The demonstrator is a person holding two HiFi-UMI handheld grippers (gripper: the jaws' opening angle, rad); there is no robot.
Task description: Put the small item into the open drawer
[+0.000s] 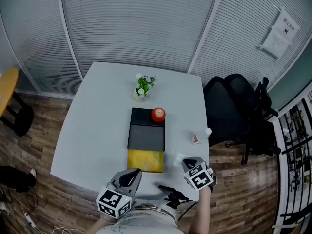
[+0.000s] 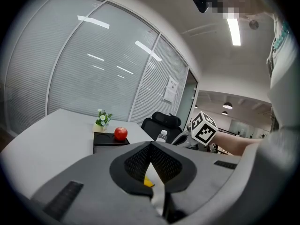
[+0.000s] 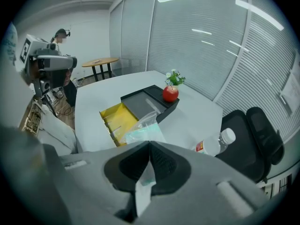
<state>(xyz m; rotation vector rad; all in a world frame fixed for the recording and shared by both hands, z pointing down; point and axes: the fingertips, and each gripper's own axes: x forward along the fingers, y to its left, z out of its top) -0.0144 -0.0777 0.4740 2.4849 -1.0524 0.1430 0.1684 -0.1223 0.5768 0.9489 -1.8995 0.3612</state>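
Plastic packet (image 3: pixel 140 128), one only, clear with something pale teal inside, is clenched by one end in the right tool (image 3: pixel 150 143), whose two pads press flat on the film. The free end juts out past the tips. In the head view the packet (image 1: pixel 179 158) sits just right of the front right corner of the single open drawer (image 1: pixel 145 161), towards the tabletop's near right corner, and no part of it is inside the drawer. Whether its lower end touches the tabletop (image 1: pixel 97 126) cannot be told.

The left tool (image 2: pixel 150 144) is clenched on nothing, with the tips of its pads meeting. It sits at the tabletop's near edge, just in front of the drawer's left front corner and beside the right tool but apart from it.

The yellow drawer is pulled out towards the near edge from one black drawer unit (image 1: pixel 146 133) that lies along the middle of the tabletop. One red apple (image 1: pixel 158 114) rests on the unit's far right corner. One small potted plant (image 1: pixel 143 87) with white flowers stands just beyond the unit, closer to the far edge. One clear water bottle (image 1: pixel 201 136) with a red label lies on its side by the right edge, near the packet but not touching it.

At least one black office chair (image 1: pixel 234 111) stands on the wooden floor off the right edge, and one round yellow side table (image 1: pixel 7 89) stands well off to the left.
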